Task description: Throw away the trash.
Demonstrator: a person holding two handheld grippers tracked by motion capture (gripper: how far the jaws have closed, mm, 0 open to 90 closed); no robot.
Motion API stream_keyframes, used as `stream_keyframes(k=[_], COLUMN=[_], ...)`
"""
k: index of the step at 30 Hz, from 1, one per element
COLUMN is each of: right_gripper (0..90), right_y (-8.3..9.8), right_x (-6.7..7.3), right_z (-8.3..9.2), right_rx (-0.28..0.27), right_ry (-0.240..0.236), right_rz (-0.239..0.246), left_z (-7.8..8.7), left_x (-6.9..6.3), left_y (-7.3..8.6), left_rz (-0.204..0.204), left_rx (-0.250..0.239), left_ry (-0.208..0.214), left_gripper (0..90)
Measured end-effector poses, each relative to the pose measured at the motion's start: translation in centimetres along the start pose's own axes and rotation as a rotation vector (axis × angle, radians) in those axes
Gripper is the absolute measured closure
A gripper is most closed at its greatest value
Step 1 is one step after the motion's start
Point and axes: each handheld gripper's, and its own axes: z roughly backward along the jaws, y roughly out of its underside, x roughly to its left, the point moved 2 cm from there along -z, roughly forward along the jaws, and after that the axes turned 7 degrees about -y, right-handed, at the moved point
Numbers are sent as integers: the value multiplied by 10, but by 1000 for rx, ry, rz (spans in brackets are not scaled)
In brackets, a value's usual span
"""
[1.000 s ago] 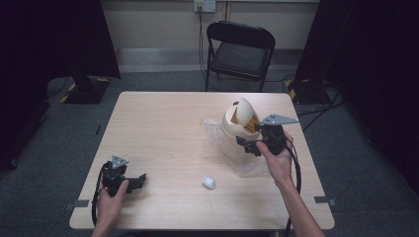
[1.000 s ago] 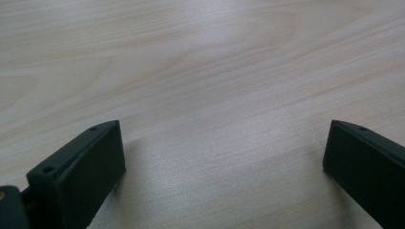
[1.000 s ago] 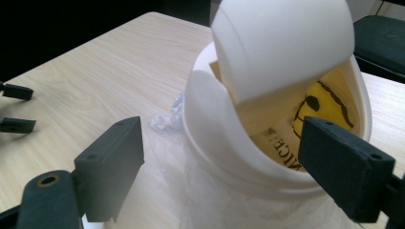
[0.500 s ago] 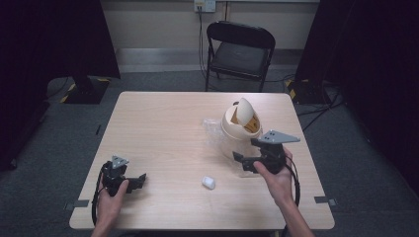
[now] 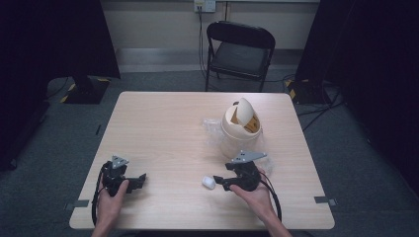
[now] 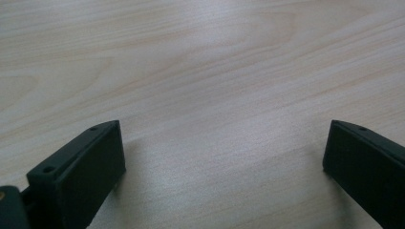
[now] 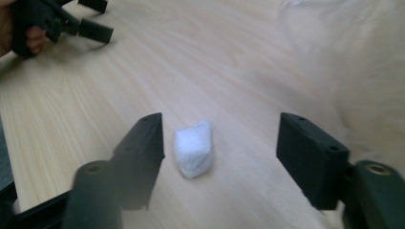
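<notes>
A: Wad (image 7: 193, 148) spot?
B: Table (image 5: 163, 123), between wide right gripper (image 7: 219, 143) jaws; it was beside the bin (image 5: 240, 127) earlier, now dropped to the wad.
A: Left gripper (image 5: 142, 178)?
B: Unmoved, wide, empty.

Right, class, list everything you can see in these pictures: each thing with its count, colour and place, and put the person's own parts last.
Table: one, light wood, centre of the room.
Small bin with swing lid: one, cream, right half of the table.
Clear plastic bag: one, see-through, against the bin's left side.
White wad: one, white, near edge, between the right jaws but not gripped.
Folding chair: one, black, beyond the far edge.
Tape marks: two, grey, floor by the near corners.
Left hand-held gripper: one, black, near left, open over bare wood.
Right hand-held gripper: one, black, near right, open.
Hands: two, holding the grippers.
</notes>
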Motion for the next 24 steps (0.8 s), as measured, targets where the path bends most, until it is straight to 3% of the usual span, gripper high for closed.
stream_keyframes(k=[9,18,24], right_gripper=[485,544,597], right_y=[5,13,19], right_x=[5,6,10], right_z=[-31,-45,-50], right_rx=[73,117,142], right_ry=[-39,-29,3], right_rz=[28,62,80], left_z=[0,0,0], left_x=[0,0,0], left_y=[0,0,0], left_rz=[0,0,0], left_rx=[0,0,0], left_ry=[0,0,0], left_gripper=[0,0,0])
